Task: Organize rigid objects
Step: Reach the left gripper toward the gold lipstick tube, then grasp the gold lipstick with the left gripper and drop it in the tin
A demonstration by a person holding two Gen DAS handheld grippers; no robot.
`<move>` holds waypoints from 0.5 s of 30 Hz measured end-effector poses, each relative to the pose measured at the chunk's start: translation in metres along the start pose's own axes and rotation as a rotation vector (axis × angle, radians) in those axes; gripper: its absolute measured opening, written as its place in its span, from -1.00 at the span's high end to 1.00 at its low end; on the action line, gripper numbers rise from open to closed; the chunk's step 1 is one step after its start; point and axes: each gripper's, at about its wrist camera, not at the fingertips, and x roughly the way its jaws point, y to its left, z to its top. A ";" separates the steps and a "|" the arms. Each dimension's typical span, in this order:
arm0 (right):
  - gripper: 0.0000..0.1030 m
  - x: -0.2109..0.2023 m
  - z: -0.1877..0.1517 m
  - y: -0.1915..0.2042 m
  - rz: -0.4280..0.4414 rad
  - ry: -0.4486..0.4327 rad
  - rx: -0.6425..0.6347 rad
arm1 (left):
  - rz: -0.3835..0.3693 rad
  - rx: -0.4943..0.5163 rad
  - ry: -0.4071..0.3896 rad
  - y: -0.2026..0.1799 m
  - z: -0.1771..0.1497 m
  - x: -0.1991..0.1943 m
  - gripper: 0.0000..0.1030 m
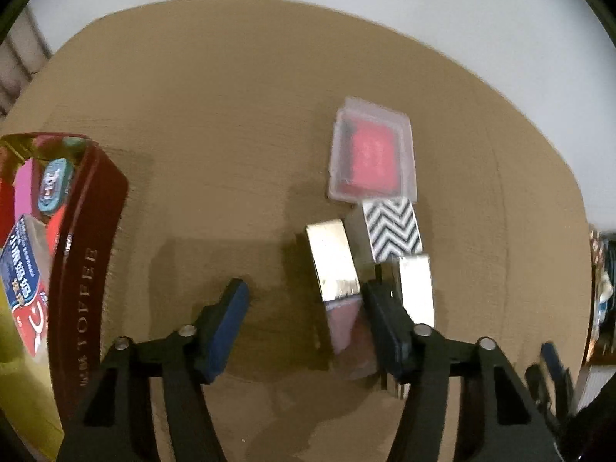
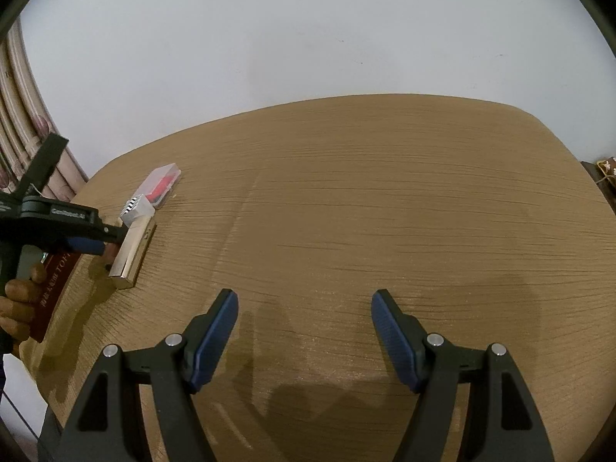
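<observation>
Rigid objects wait in a short row on my wooden table (image 2: 385, 200): a clear plastic case (image 1: 372, 157) with a red insert lies farthest out, a small box (image 1: 392, 233) with a black-and-white chevron top touches its near edge, and a shiny metal box (image 1: 334, 260) sits nearest my left gripper (image 1: 304, 308). That gripper's jaws stand wide apart and hold nothing; its right finger is close beside the metal box, though I cannot tell whether they touch. At the left edge of the table, a dark red toffee tin (image 1: 82, 254) stands open with small packets inside. From the right wrist view, my right gripper (image 2: 304, 308) hovers over bare tabletop well apart from the row, jaws spread wide and empty.
</observation>
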 end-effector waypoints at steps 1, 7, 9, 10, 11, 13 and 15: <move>-0.43 0.000 0.000 0.000 0.000 0.000 0.001 | 0.009 0.001 0.001 0.003 -0.001 0.000 0.04; -0.44 -0.002 0.001 -0.003 0.000 0.005 0.007 | 0.013 0.015 -0.021 0.007 -0.007 -0.005 0.67; -0.44 -0.003 0.002 -0.004 -0.001 0.008 0.007 | 0.021 0.046 -0.034 0.006 -0.013 -0.006 0.67; -0.44 -0.003 0.002 -0.004 -0.001 0.008 0.008 | 0.027 0.060 -0.040 0.004 -0.018 -0.008 0.67; -0.44 -0.003 0.002 -0.004 -0.001 0.009 0.009 | 0.026 0.067 -0.043 0.003 -0.023 -0.010 0.67; -0.44 -0.003 0.002 -0.005 -0.001 0.009 0.011 | 0.001 0.089 -0.036 -0.007 -0.020 -0.010 0.67; -0.44 -0.002 0.002 -0.004 -0.003 0.011 0.013 | -0.006 0.101 -0.036 -0.010 -0.032 -0.015 0.67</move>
